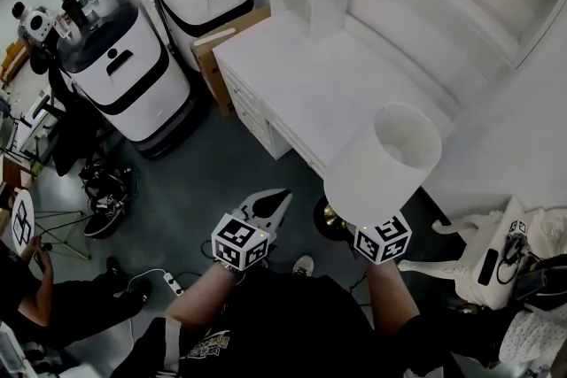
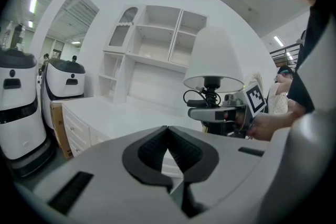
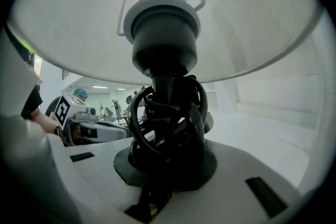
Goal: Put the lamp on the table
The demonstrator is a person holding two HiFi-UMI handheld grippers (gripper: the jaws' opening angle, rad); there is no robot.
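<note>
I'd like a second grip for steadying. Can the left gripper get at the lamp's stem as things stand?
Probably yes: the left gripper is empty and sits beside the lamp, with open air between them. But the right gripper and the wound cord crowd the stem under the shade.

**No Legible Writing**

Nothing reads as text. The cube (image 1: 239,242) on the left gripper (image 1: 268,210) and the cube (image 1: 383,237) on the right gripper (image 3: 163,165) carry only black-and-white square markers (patterns, not letters). The yellow print (image 1: 208,343) on the person's near shirt (image 1: 292,323) is too small to read.
</note>
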